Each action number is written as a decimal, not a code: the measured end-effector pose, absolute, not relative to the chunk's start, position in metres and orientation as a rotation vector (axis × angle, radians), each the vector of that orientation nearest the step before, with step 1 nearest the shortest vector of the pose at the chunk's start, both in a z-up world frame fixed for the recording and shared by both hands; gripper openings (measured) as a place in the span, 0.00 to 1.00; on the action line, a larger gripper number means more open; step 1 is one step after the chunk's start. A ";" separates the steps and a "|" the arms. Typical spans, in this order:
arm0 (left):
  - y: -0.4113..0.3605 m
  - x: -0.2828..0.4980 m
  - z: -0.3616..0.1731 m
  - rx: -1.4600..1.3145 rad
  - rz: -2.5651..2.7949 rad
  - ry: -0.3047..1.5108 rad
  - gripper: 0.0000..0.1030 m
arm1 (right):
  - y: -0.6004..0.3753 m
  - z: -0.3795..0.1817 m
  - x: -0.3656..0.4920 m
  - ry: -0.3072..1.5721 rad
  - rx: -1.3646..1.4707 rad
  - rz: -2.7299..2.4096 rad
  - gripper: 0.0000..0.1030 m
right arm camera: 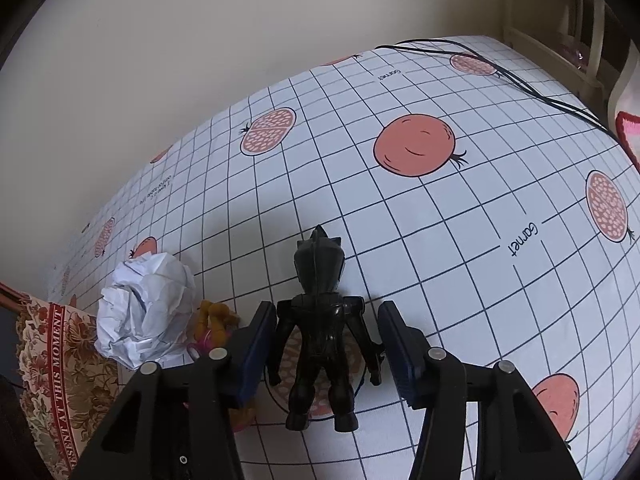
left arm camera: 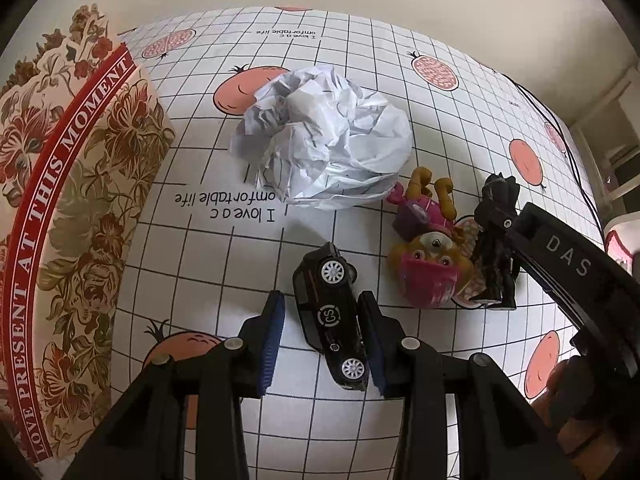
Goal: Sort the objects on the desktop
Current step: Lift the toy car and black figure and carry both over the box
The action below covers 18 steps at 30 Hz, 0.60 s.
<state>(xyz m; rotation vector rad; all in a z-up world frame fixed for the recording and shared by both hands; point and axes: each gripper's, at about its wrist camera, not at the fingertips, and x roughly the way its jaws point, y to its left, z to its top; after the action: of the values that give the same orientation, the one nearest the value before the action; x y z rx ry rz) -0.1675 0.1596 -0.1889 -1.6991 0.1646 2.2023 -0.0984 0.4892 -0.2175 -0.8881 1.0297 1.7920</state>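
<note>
A black toy car (left arm camera: pixel 332 328) lies on the checked tablecloth between the fingers of my left gripper (left arm camera: pixel 322 340), which is open around it; the right finger looks close to the car's side. A black figure (right arm camera: pixel 320 328) lies face down between the fingers of my right gripper (right arm camera: pixel 324 352), which is open with gaps on both sides. The figure also shows in the left wrist view (left arm camera: pixel 496 240), with the right gripper's body beside it. A pink and orange toy (left arm camera: pixel 430 252) lies between car and figure. A crumpled paper ball (left arm camera: pixel 324 136) lies beyond them.
A floral box (left arm camera: pixel 68 216) printed "LOVE PRESENT AT THIS MOMENT" stands at the left; it also shows in the right wrist view (right arm camera: pixel 52 360). A black cable (right arm camera: pixel 520 80) runs along the table's far right edge. A wall stands behind the table.
</note>
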 end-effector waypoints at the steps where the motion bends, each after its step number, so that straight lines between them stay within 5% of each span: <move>1: 0.159 -0.167 -0.189 -1.695 2.203 0.164 0.34 | 0.489 -0.217 -0.097 1.038 -0.885 1.791 0.54; 18: 0.163 -0.180 -0.188 -1.667 2.175 0.103 0.31 | 0.487 -0.205 -0.077 1.081 -0.856 1.750 0.54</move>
<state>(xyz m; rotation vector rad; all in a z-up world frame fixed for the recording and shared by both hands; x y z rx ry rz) -0.1797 0.1628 -0.1881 -1.6666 0.1033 2.1751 -0.0773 0.4873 -0.2052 -0.8559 1.0806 1.7498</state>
